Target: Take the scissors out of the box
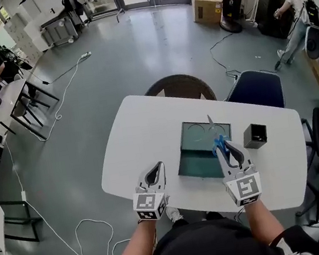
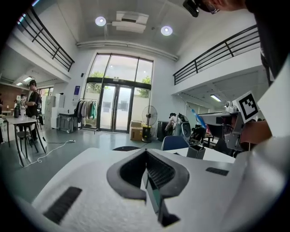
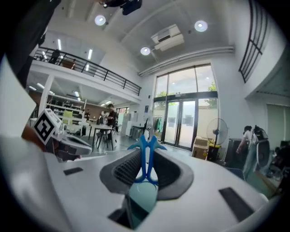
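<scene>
One pair of scissors (image 3: 146,163), likely light, stiff and slick, hangs just above the box (image 1: 198,163), blue handles pinched in the right gripper's (image 1: 223,145) fingers; left gripper's (image 2: 147,163) fingers closed, empty

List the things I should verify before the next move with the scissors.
1. Right gripper shut on the scissors at the blue handles: ok.
2. Scissors raised off the box: ok.
3. Blades closed: cannot tell.
4. Left gripper shut, empty, apart from the box: ok.
5. Black container apart from the scissors: ok.
6. Bare table left of the box for setting down: ok.
</scene>
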`<action>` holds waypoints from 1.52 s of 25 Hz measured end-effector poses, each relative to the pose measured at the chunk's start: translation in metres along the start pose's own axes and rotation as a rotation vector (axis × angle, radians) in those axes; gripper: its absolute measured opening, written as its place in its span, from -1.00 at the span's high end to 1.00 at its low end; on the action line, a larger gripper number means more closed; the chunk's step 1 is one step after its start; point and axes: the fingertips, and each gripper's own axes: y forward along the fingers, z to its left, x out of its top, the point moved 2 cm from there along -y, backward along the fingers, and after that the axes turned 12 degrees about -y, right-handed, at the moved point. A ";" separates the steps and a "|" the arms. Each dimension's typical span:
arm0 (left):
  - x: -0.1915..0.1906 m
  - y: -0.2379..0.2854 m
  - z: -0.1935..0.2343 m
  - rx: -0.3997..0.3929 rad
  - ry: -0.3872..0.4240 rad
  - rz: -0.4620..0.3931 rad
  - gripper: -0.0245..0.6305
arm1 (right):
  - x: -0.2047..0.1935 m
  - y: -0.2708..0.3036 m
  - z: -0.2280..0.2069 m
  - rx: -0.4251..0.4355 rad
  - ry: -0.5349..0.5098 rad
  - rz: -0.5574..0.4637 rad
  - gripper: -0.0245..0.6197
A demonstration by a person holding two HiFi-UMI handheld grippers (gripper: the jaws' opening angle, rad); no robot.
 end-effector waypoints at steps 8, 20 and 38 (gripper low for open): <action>0.015 0.003 -0.019 -0.034 0.010 -0.041 0.89 | -0.006 -0.027 -0.043 -0.145 0.288 -0.090 0.63; 0.025 0.004 -0.036 -0.072 0.028 -0.064 0.89 | 0.000 -0.044 -0.050 -0.184 0.246 -0.110 0.64; 0.025 0.015 -0.036 -0.088 0.027 -0.061 0.89 | 0.002 -0.038 -0.051 -0.199 0.176 -0.108 0.64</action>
